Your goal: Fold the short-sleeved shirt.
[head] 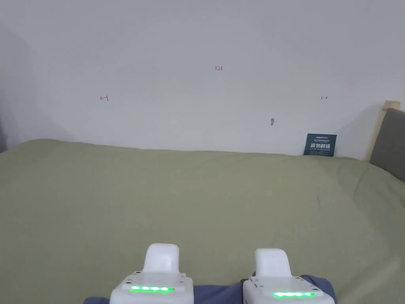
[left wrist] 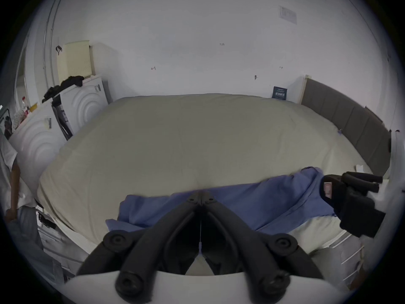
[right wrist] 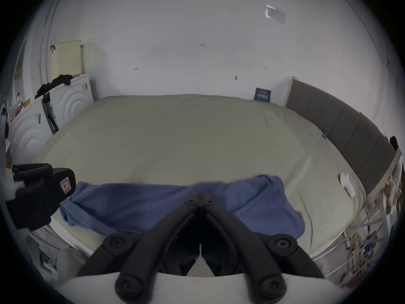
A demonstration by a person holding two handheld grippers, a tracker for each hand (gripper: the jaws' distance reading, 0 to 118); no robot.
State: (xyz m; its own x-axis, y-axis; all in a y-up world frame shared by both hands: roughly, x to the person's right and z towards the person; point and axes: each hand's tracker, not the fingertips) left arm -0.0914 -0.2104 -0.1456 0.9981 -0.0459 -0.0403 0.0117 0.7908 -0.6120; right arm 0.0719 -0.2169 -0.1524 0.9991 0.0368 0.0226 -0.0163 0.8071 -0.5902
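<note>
From my head view the blue shirt (head: 221, 292) peeks between both grippers at the near edge of the bed (head: 197, 198). The left gripper (left wrist: 201, 197) and right gripper (right wrist: 199, 197) views show jaws clenched on its far fold.

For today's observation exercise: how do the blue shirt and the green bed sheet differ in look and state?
The blue shirt is bunched and creased; the green bed sheet lies spread nearly flat. The shirt sits in a strip at the bed's near edge, while the sheet covers the whole bed. The left gripper and right gripper are closed at the shirt; the sheet lies free. Both are plain, unpatterned cloth.
</note>
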